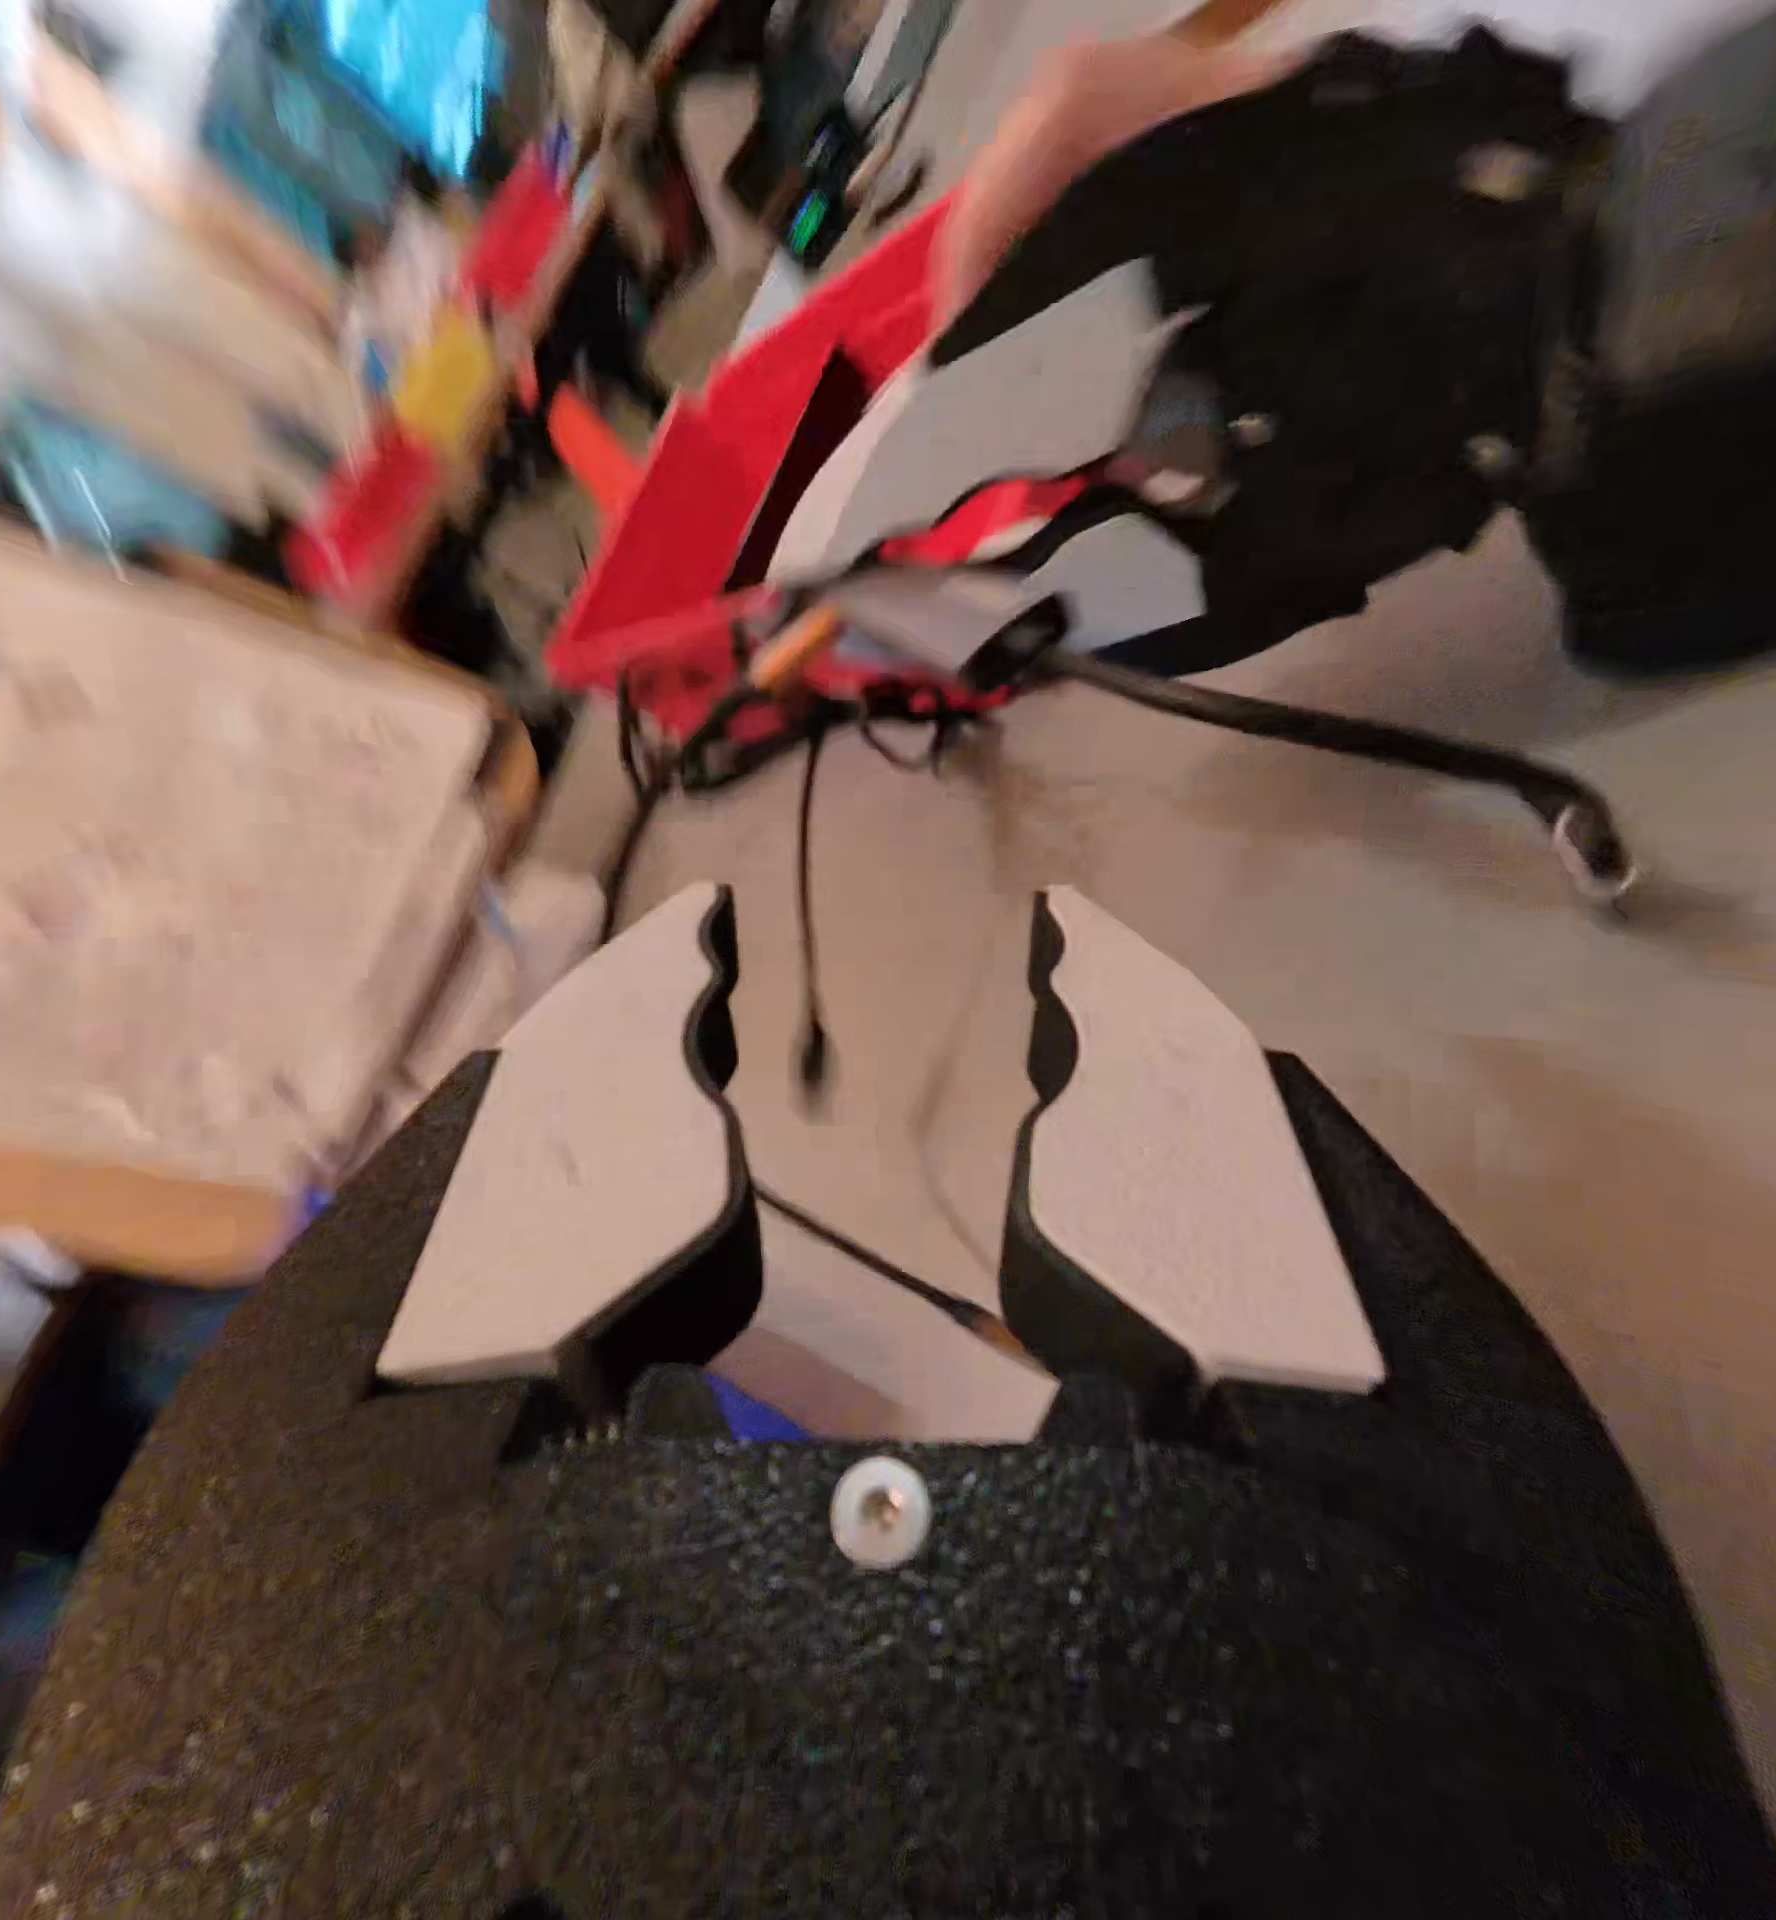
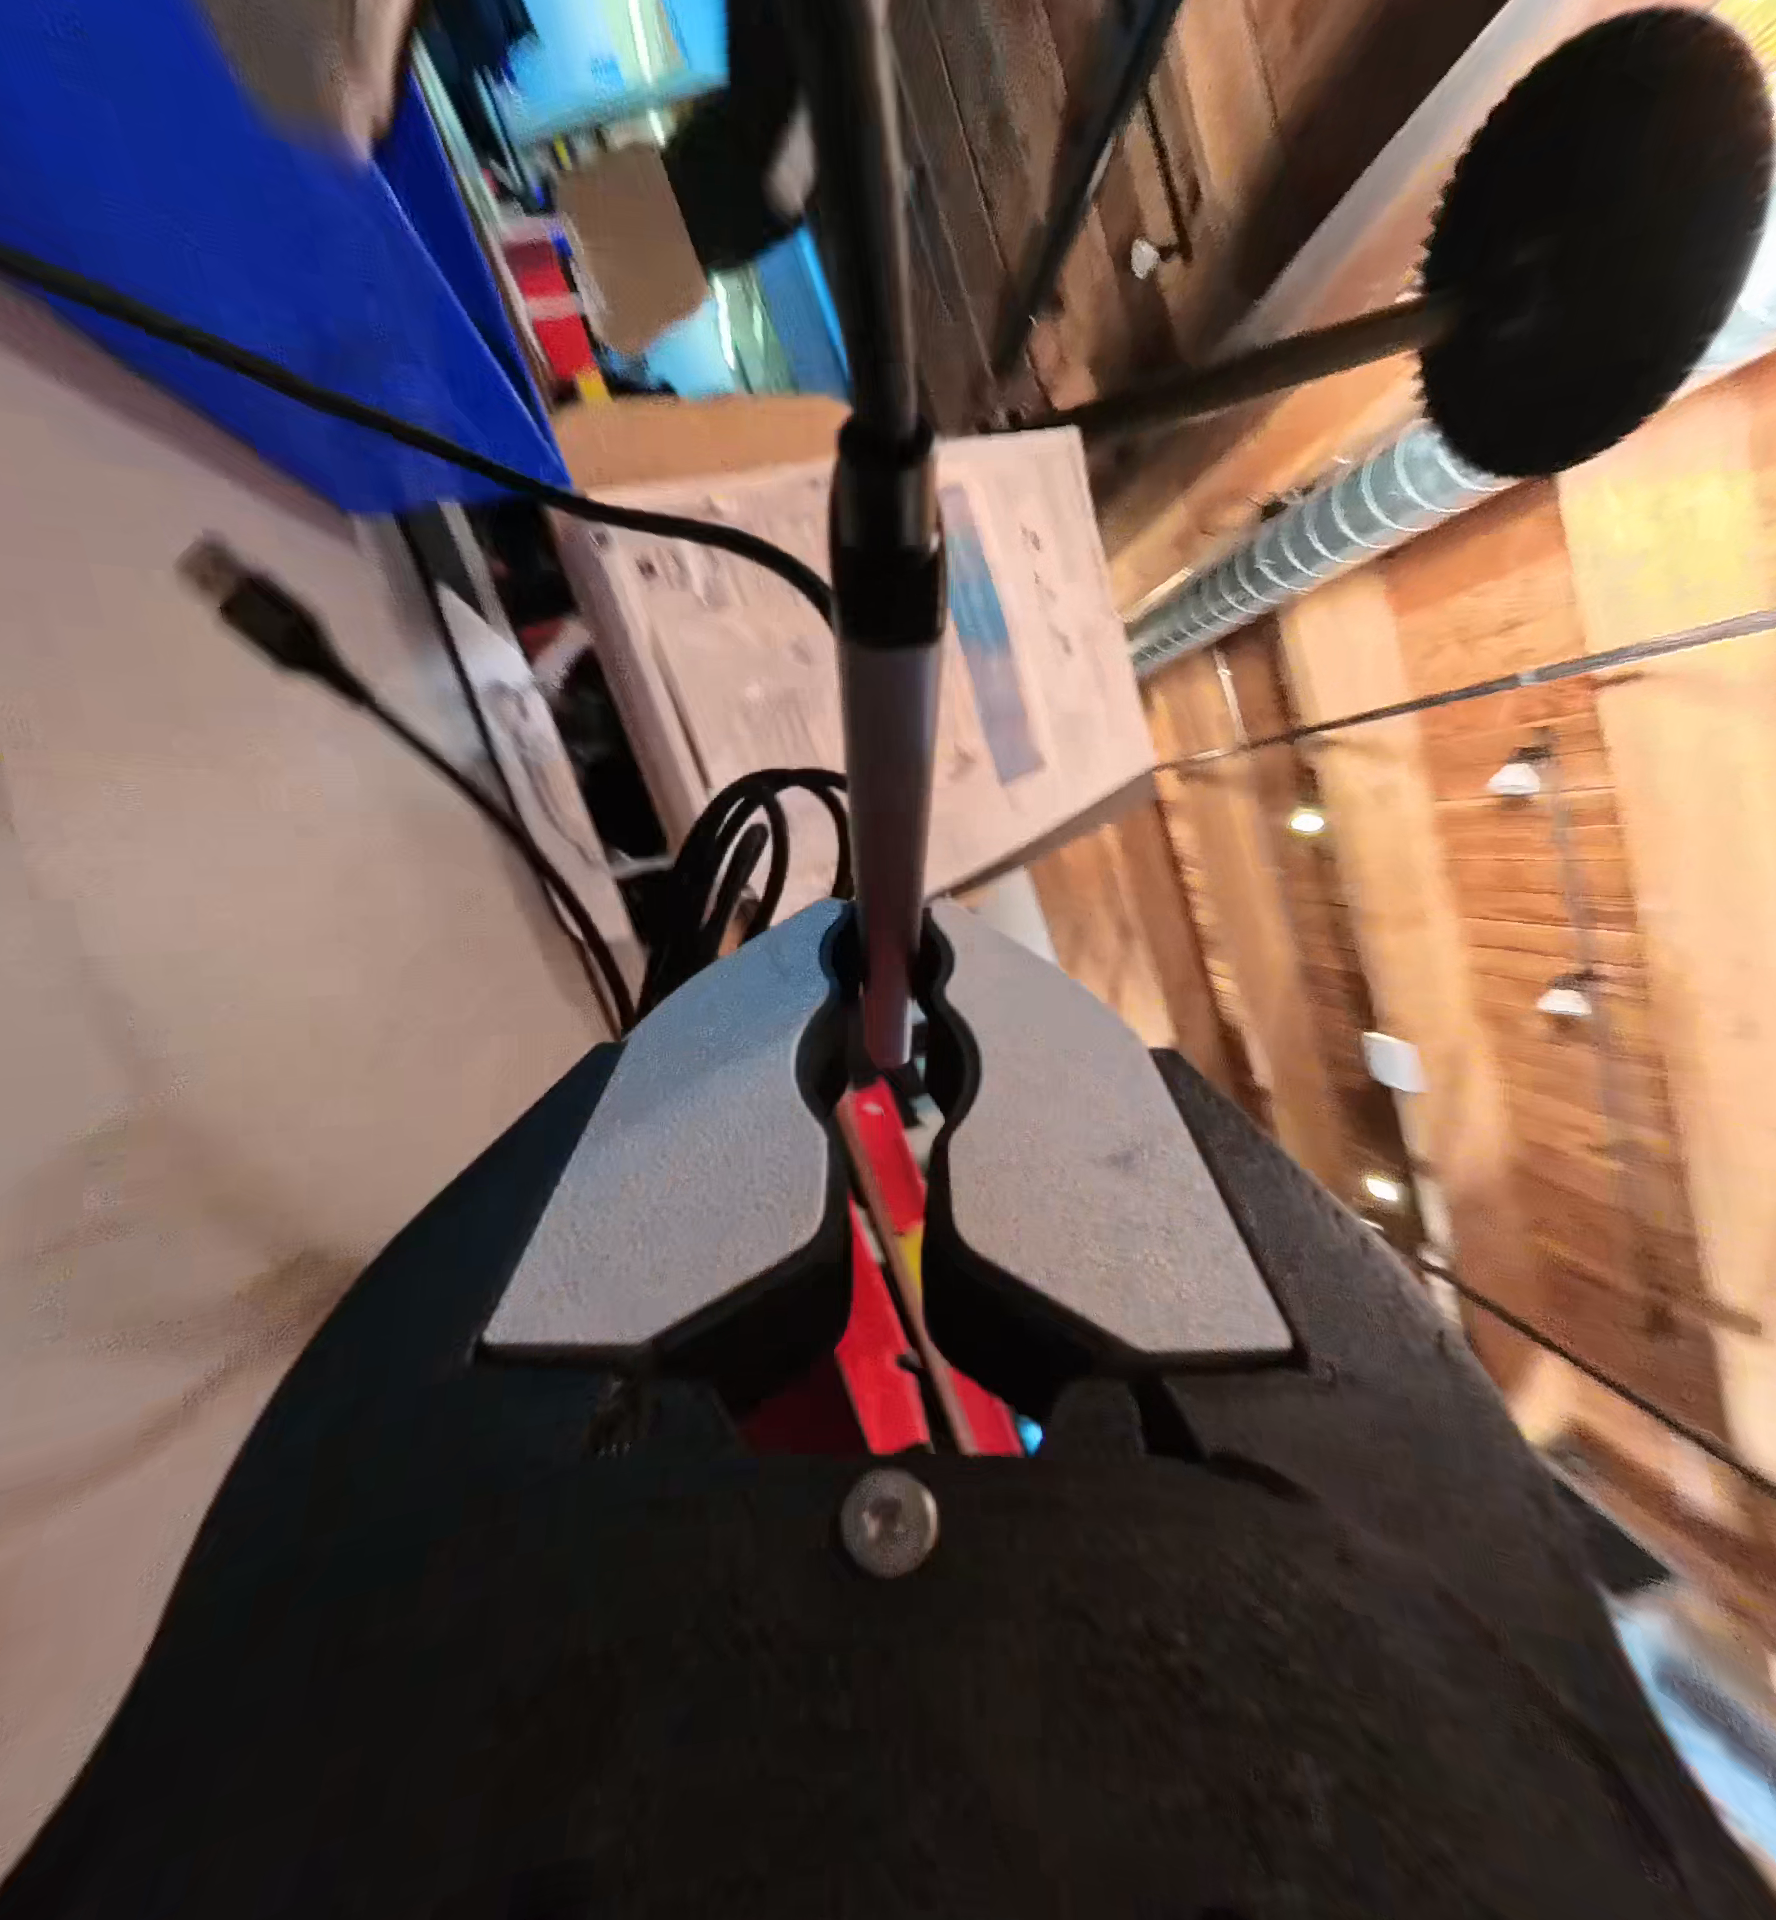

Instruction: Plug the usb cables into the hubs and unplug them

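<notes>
Above the pale worktop (image 1: 1279,935), my right gripper (image 2: 889,935) clamps a grey hub (image 2: 889,790) steady, while my left gripper (image 1: 882,904) hangs empty with its fingers (image 1: 593,1143) spread over a loose black cable plug (image 1: 814,1049).

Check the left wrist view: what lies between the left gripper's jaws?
Nothing is gripped. The left gripper is open; between its jaws shows bare table with a loose black cable plug lying on it, seen in the left wrist view.
</notes>
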